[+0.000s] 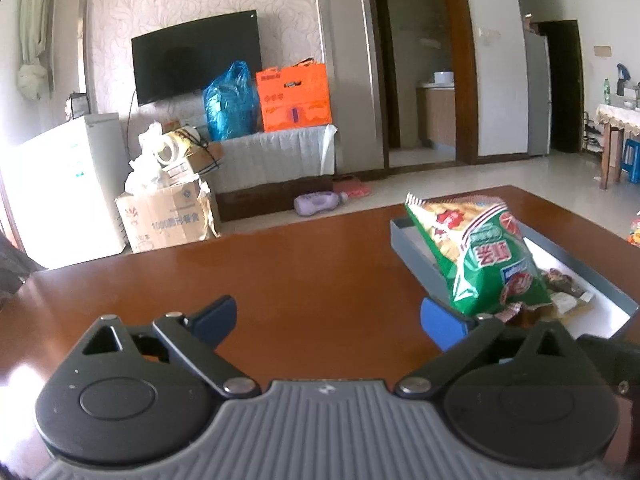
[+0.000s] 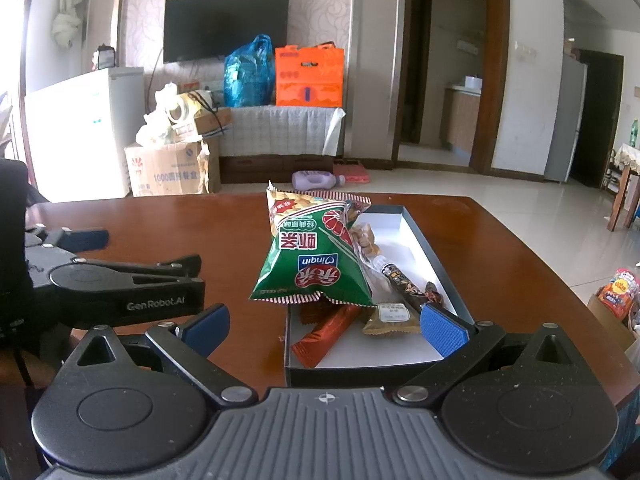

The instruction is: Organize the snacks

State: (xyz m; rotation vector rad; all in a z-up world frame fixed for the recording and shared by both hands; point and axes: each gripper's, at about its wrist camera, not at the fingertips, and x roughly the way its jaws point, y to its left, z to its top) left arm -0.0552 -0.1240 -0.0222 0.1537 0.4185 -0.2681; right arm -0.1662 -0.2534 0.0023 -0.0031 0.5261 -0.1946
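Left tool (image 1: 328, 320) and right tool (image 2: 326, 320) agape, empty, brown table (image 1: 300, 264), wall TV (image 1: 196, 56)

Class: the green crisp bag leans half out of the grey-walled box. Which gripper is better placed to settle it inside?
Probably the left gripper: it is open, its right finger beside the green crisp bag at the grey-walled box.

Each gripper is black plastic on a grey ribbed base with a small compass-like mark. The left gripper (image 1: 328, 320) and right gripper (image 2: 326, 322) carry blue textured pads (image 2: 444, 330) on black linkage arms pinned by silver round-headed screws (image 2: 412, 393). White lettering "GenRobot.AI" marks the left gripper's side (image 2: 156, 305).
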